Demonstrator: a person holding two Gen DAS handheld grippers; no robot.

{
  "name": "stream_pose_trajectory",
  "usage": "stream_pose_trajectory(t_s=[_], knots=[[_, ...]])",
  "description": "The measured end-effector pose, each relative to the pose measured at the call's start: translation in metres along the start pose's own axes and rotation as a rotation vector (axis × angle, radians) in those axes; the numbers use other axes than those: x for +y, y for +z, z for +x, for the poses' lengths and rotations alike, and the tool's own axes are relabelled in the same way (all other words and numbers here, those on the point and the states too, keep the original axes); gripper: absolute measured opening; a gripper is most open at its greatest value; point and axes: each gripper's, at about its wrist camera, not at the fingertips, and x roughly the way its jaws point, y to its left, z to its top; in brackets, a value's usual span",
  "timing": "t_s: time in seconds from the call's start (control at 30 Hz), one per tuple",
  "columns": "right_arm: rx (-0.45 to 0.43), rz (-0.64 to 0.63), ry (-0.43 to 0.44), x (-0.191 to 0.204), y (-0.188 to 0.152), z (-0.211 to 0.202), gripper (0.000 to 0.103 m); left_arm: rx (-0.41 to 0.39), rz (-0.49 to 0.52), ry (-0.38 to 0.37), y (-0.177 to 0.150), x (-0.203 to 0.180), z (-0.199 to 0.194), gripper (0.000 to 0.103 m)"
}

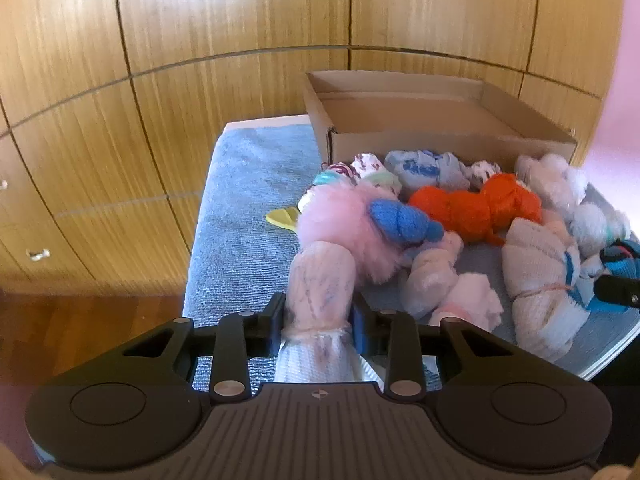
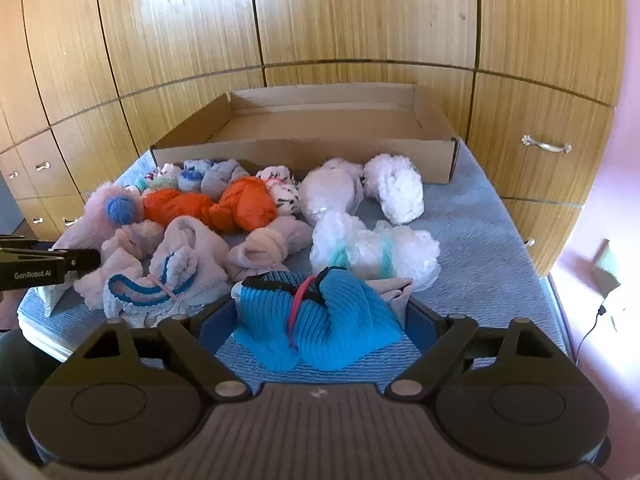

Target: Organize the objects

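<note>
Several rolled sock bundles lie on a blue towel (image 1: 244,208) in front of an empty cardboard box (image 1: 400,136), which also shows in the right wrist view (image 2: 304,156). My left gripper (image 1: 318,316) is shut on a pale pink-white sock bundle (image 1: 320,280) at the pile's near left. My right gripper (image 2: 320,316) is open around a bright blue sock bundle (image 2: 320,320) tied with a pink band, its fingers either side and not pinching. An orange bundle (image 1: 476,208) lies mid-pile, also in the right wrist view (image 2: 212,204).
Wooden cabinet doors (image 2: 320,20) with metal handles (image 2: 546,146) stand behind the box. A fluffy pink bundle with a blue roll (image 1: 400,220) lies beside the held one. White fluffy bundles (image 2: 396,188) lie at the right. The towel's bare right part (image 2: 480,220) shows.
</note>
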Motion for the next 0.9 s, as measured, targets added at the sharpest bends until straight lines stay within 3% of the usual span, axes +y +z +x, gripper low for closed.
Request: stream_pose_trajectory(t_s=[0.3,0.43,0.57,0.67,0.77,0.9], knots=[[-0.065,0.007,0.039,-0.02,0.029,-0.031,0.084,-0.043,-0.023,-0.011,0.028,0.005,-0.027,0.039],[-0.11,-0.032,0.054,-0.03,0.069,-0.036,0.085,-0.065,-0.003,-0.039,0.068,-0.002,-0.031,0.039],[-0.152,-0.044,0.099,-0.039,0.129,-0.026,0.085,-0.093,0.03,-0.069,0.133,-0.015,-0.017,0.039],[-0.152,-0.061,0.124,-0.034,0.177,0.003,0.086,-0.094,0.068,-0.076,0.18,-0.03,0.016,0.039],[-0.067,-0.01,0.183,-0.028,0.221,0.057,0.086,-0.056,0.08,-0.097,0.214,-0.044,0.065,0.04],[0.065,0.056,0.169,-0.015,0.256,0.148,0.086,0.011,0.068,-0.102,0.236,-0.051,0.138,0.039]])
